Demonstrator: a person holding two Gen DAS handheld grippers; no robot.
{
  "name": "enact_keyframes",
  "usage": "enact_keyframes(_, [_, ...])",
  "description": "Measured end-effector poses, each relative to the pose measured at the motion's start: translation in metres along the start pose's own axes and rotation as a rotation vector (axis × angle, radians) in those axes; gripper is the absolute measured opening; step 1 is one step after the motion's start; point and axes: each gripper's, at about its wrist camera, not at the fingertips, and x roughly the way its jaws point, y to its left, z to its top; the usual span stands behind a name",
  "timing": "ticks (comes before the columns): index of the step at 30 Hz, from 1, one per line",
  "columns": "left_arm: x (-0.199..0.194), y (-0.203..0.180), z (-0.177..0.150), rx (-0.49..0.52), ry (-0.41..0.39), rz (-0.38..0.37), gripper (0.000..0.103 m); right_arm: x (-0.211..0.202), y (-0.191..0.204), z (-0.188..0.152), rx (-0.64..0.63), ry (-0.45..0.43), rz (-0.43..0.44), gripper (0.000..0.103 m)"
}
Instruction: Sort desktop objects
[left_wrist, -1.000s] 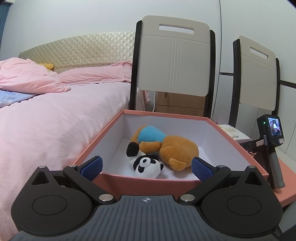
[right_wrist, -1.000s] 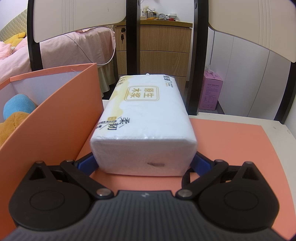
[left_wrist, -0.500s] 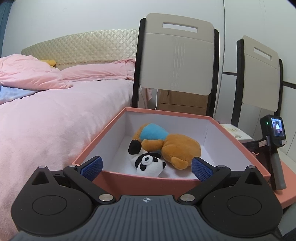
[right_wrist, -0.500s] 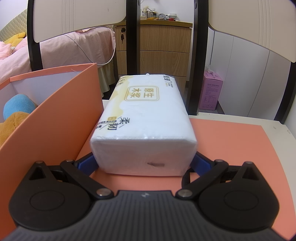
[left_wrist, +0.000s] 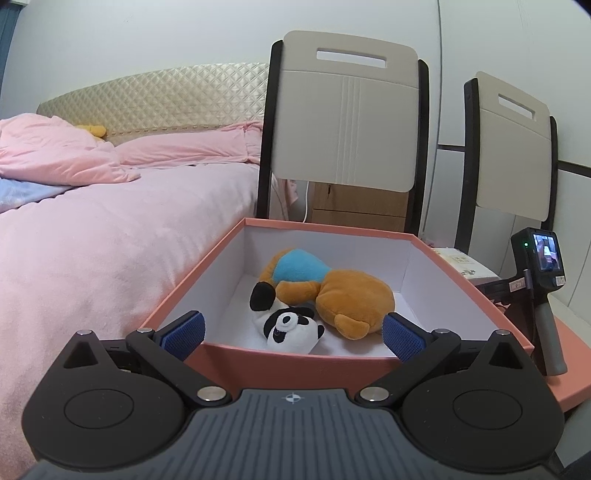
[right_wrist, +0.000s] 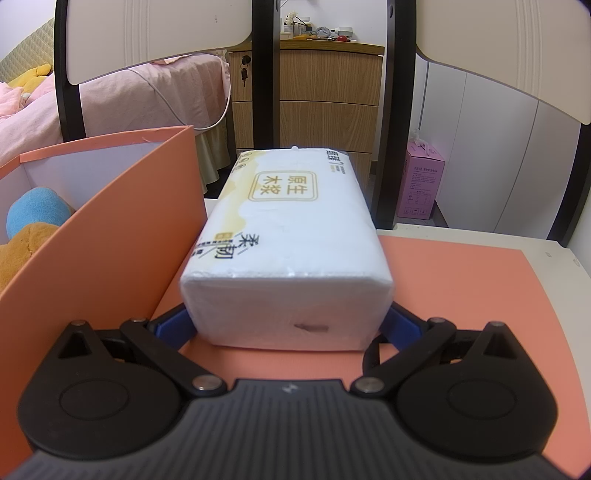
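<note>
An orange box (left_wrist: 295, 360) with white inner walls holds a brown plush dog with a blue top (left_wrist: 332, 286) and a small panda plush (left_wrist: 290, 328). My left gripper (left_wrist: 291, 332) is open and empty, just above the box's near wall. In the right wrist view a white tissue pack (right_wrist: 291, 243) lies on an orange mat (right_wrist: 461, 295), next to the box's outer wall (right_wrist: 110, 236). My right gripper (right_wrist: 288, 325) has its blue pads against the pack's near end on both sides; the pack rests on the mat.
A pink bed (left_wrist: 92, 240) lies left of the box. Two chairs (left_wrist: 347, 122) stand behind the table. The right gripper's handle and screen (left_wrist: 539, 280) show at the right. A wooden drawer unit (right_wrist: 325, 96) and a pink carton (right_wrist: 423, 181) stand beyond.
My left gripper has risen and drawn back slightly, so more of the box interior shows. The right gripper and the tissue pack have not moved.
</note>
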Motion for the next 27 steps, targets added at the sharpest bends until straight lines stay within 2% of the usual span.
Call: enact_keyframes(27, [-0.0047, -0.0019, -0.0002, 0.015, -0.017, 0.009, 0.103, 0.0000, 0.0001, 0.0001, 0.000, 0.000, 0.000, 0.103])
